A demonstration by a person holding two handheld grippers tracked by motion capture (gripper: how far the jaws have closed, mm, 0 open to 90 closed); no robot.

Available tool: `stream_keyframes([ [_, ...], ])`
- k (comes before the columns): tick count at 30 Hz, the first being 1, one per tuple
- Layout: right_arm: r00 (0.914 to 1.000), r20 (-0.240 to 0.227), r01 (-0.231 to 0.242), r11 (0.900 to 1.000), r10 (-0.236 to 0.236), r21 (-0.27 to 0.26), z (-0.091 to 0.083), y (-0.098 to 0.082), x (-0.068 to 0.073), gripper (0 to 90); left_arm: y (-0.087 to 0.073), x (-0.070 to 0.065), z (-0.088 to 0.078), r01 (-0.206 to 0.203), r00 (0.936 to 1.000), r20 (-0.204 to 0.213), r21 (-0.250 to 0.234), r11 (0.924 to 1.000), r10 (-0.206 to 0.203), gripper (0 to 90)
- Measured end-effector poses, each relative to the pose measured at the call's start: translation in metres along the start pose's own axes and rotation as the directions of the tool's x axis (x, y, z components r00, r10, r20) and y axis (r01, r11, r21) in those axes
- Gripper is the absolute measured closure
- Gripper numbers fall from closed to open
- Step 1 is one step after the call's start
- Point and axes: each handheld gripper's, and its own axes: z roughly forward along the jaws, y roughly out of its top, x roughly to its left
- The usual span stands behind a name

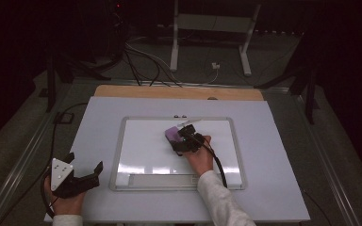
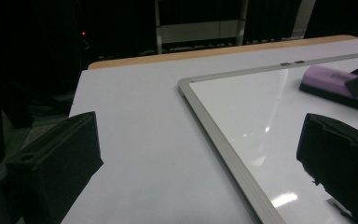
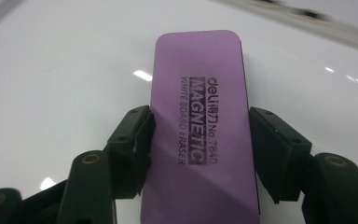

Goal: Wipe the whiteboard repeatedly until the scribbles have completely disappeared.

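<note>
In the high view, a glossy whiteboard (image 1: 136, 155) with a thin metal frame lies on the matte pale table (image 1: 273, 188). A purple eraser (image 1: 172, 134) sits on its upper middle, held by the right gripper (image 1: 185, 136). The left gripper (image 1: 86, 172) rests at the table's left front, spread wide.

In the left gripper view, the jaws stand far apart with nothing between them.

In the right gripper view, the flat rectangular eraser with rounded corners is clamped on its long sides by both black pads (image 3: 133, 144).

"deli magnetic white board eraser" on eraser (image 3: 200, 135)
</note>
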Motion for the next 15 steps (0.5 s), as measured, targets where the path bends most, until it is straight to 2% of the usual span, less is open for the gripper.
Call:
stream_keyframes([
  [2,0.9996,-0.011,0.026,1.0,-0.026,0.007,0.0,0.001,0.004,41.2,0.0,0.001,0.0,0.003,1.0,-0.001,0.001,1.0,-0.003,0.6],
  [3,0.9997,-0.018,0.015,1.0,-0.015,0.008,0.001,0.001,0.003,41.2,0.0,0.001,0.0,0.005,1.0,-0.001,-0.002,1.0,-0.005,0.6],
  [4,0.9999,0.006,0.011,1.0,-0.011,0.005,0.0,0.002,0.0,41.2,0.0,0.001,-0.001,0.003,1.0,-0.002,-0.001,1.0,-0.003,0.6],
  [6,0.997,0.073,-0.027,1.0,0.027,0.002,-0.001,0.003,-0.009,41.2,0.0,0.001,-0.001,0.005,1.0,-0.002,-0.004,1.0,-0.005,0.6],
  [9,0.9833,0.153,-0.098,0.995,0.098,-0.009,-0.004,0.002,-0.026,41.2,0.0,0.002,-0.001,0.005,1.0,-0.001,-0.002,1.0,-0.005,0.6],
  [10,0.9799,0.152,-0.129,0.992,0.129,-0.009,-0.005,0.001,-0.031,41.2,0.0,0.002,-0.001,0.005,1.0,-0.002,-0.002,1.0,-0.005,0.6],
  [12,0.9805,0.153,-0.123,0.992,0.123,-0.011,-0.005,0.001,-0.029,41.2,0.0,0.001,0.0,0.006,1.0,-0.002,0.0,1.0,-0.006,0.6],
  [13,0.9846,0.137,-0.108,0.994,0.108,-0.008,-0.004,0.001,-0.027,41.2,0.0,0.001,0.0,0.001,1.0,-0.001,0.0,1.0,-0.001,0.6],
  [15,0.9946,0.071,-0.075,0.997,0.075,-0.002,-0.003,0.001,-0.018,41.1,0.0,0.0,0.0,0.0,1.0,-0.001,0.002,1.0,0.0,0.6],
])
